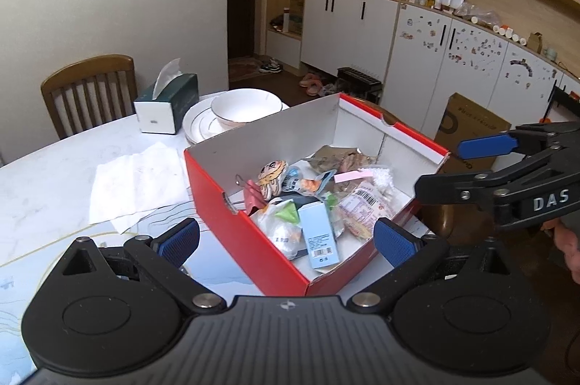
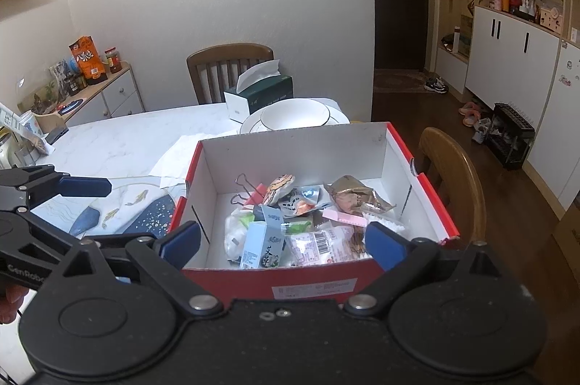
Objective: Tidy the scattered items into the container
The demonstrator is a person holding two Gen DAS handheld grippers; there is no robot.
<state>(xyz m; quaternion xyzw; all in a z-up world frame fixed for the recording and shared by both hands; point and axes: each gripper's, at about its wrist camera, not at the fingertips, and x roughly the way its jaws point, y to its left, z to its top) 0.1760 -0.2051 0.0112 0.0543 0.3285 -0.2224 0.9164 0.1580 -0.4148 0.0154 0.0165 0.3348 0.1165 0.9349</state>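
Left tool (image 1: pixel 286 241) jaws spread wide, nothing between the pads. Right tool (image 2: pixel 282 245) likewise wide open and empty. Both hang at the near edge of the red shoebox (image 2: pixel 290 280), which sits on the counter (image 1: pixel 54 174) just ahead of the fingertips. Box holds the gathered items: light-blue carton (image 2: pixel 262 241), barcoded snack packet (image 2: pixel 322 243), pink binder clip (image 1: pixel 253 200). Right tool's arm reads "DAS"; carton print probably Chinese, too small to confirm.
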